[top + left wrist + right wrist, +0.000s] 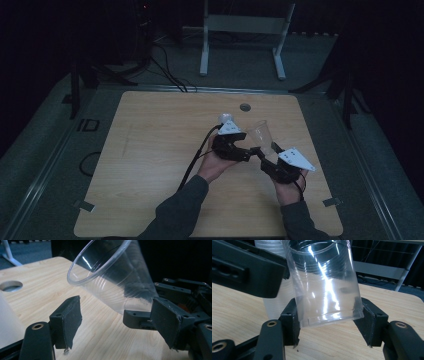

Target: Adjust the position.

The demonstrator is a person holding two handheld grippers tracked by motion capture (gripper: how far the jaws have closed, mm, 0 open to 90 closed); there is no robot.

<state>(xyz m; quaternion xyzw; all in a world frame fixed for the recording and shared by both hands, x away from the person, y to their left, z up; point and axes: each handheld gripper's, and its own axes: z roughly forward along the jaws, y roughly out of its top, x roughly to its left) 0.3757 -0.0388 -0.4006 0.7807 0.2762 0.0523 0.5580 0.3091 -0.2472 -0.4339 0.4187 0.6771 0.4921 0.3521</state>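
A clear plastic cup is held tilted above the wooden table, right of its middle. My right gripper is shut on the cup's base; in the right gripper view its pads press both sides of the cup at the bottom, with the gripper pointing up along it. My left gripper comes in from the left, just below the cup. In the left gripper view its jaws stand open under the cup, and neither pad touches it.
A stack of pale cups stands just beyond the left hand, and it rises behind the held cup in the right gripper view. A round hole sits near the table's far edge. A white frame's legs stand on the floor beyond.
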